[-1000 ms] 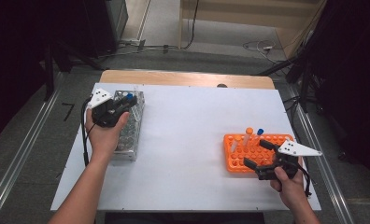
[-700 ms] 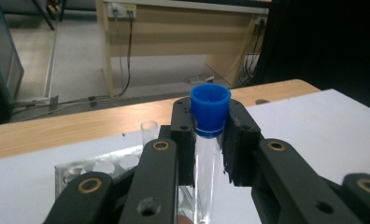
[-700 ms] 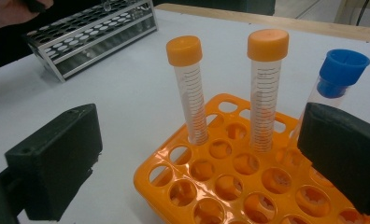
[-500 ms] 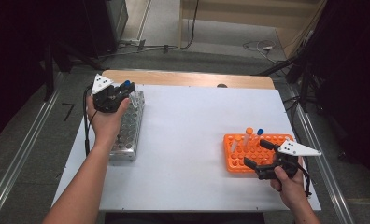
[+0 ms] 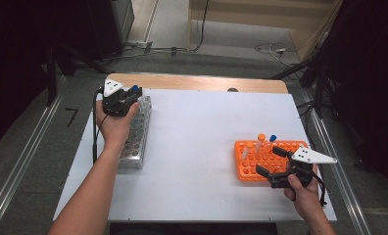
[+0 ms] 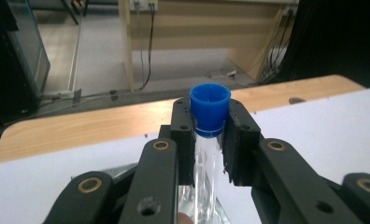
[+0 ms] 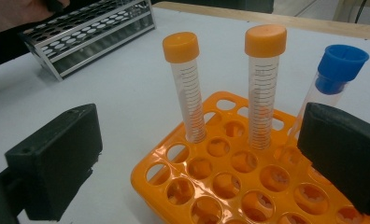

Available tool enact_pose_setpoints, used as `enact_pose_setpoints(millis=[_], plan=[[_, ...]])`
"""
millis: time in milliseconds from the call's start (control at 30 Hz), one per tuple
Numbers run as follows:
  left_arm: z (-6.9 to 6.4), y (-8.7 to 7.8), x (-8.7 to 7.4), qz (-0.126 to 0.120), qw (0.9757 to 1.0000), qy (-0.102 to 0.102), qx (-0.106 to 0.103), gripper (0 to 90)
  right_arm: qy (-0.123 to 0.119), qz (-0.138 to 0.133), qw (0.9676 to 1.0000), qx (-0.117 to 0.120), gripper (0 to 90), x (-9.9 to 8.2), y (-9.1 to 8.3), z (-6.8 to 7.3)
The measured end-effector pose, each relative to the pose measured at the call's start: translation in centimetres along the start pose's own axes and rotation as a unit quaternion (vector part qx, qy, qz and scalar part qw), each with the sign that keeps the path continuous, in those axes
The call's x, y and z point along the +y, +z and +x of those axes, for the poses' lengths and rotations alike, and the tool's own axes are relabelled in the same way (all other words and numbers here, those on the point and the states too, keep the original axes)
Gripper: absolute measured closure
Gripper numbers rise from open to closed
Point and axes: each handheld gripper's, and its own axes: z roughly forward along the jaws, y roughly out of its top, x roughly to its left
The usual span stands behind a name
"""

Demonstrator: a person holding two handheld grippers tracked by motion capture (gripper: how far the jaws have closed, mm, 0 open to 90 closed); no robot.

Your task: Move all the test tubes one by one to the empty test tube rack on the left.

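While the left gripper [image 5: 125, 100] hangs over the far end of the metal rack [image 5: 134, 134], its jaws are clamped tight on a clear tube [image 6: 206, 154] with a blue cap [image 6: 209, 108], pads pressed to either side just under the cap. That tube stands upright between them, near the white table's [image 5: 197, 137] far left corner. In the left gripper view the tube's lower end drops out of sight behind the gripper's own black links, so I cannot tell whether it has entered a hole or hangs clear.

Over on the right, the right gripper [image 5: 279, 164] sits at the near edge of the orange rack [image 5: 265, 159], jaws spread wide and holding nothing. Its own view looks straight between the two pads at that rack [image 7: 230, 186]. Three tubes stand there: two with orange caps, one [image 7: 185, 86] on the left and one [image 7: 263, 84] in the middle, and one with a blue cap [image 7: 335, 74] on the right, partly hidden behind the right-hand pad. All three are upright in the rack's far rows, and the nearer holes gape open.

Count it up: two racks, well apart on the table, four tubes, two blue caps, two orange. Nothing lies between the racks, just bare white tabletop. Beyond it, a strip of wood [image 5: 197, 82] edges the far side, with cables [image 5: 172, 48] on the floor behind.
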Motion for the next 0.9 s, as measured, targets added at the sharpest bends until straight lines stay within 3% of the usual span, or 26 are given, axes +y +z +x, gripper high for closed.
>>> enact_pose_setpoints(millis=[167, 500, 667, 800, 900], plan=[[-0.2, -0.1, -0.5, 0.030, 0.9995, 0.009, 0.001, 76.5, -0.001, 0.000, 1.0000, -0.001, 0.0, 0.0, 0.0, 0.0], [-0.3, 0.3, -1.1, 0.070, 0.9975, 0.008, 0.000, 76.3, 0.000, -0.002, 1.0000, -0.004, 0.0, 0.0, 0.0, 0.0], [-0.4, 0.6, -1.2, 0.085, 0.9964, -0.002, -0.002, 74.6, 0.005, -0.005, 0.9999, -0.008, 0.0, 0.0, 0.0, -0.3], [-0.3, 0.4, -1.2, 0.088, 0.9960, -0.010, 0.007, 61.4, 0.008, -0.005, 0.9999, -0.010, 0.0, 0.1, -0.1, -0.4], [-0.2, 0.1, -1.0, 0.082, 0.9965, -0.017, 0.001, 48.7, 0.009, -0.006, 0.9998, -0.014, 0.0, 0.1, -0.1, -0.5]])
